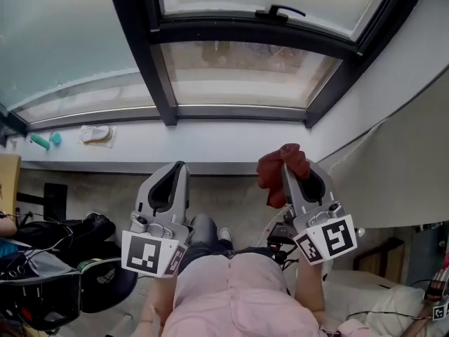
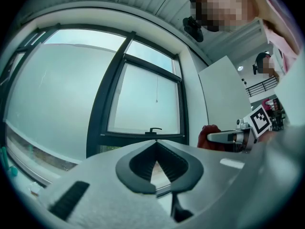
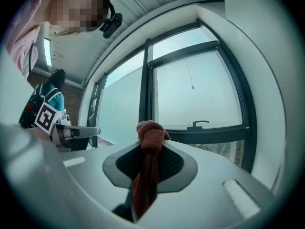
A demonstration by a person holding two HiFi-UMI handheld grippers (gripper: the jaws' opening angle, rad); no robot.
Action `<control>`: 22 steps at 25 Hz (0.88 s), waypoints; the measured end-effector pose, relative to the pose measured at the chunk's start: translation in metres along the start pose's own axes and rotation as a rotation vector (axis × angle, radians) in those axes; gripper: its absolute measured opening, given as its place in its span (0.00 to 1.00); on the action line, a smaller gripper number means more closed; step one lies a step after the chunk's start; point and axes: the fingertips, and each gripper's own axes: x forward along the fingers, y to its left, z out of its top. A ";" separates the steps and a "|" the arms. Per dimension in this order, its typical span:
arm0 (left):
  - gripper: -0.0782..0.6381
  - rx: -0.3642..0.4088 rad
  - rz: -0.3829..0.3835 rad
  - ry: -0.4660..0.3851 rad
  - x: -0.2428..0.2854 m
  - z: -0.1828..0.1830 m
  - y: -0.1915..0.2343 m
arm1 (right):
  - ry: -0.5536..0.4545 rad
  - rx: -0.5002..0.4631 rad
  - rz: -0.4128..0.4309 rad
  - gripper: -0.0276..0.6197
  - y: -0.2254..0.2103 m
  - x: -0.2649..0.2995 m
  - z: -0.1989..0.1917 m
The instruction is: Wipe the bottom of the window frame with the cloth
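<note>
Cloth (image 3: 148,133) is clamped between the right gripper's (image 1: 287,166) 2 jaws below the window frame (image 1: 238,111); the left gripper's (image 2: 156,143) jaws are pressed together alongside.

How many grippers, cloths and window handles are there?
Grippers: 2, left gripper and right gripper
Red cloth: 1
Window handle: 1
Total: 4
</note>
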 end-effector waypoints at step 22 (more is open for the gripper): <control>0.11 0.019 -0.089 0.056 0.156 -0.012 0.170 | -0.011 0.030 -0.187 0.15 -0.055 0.176 0.002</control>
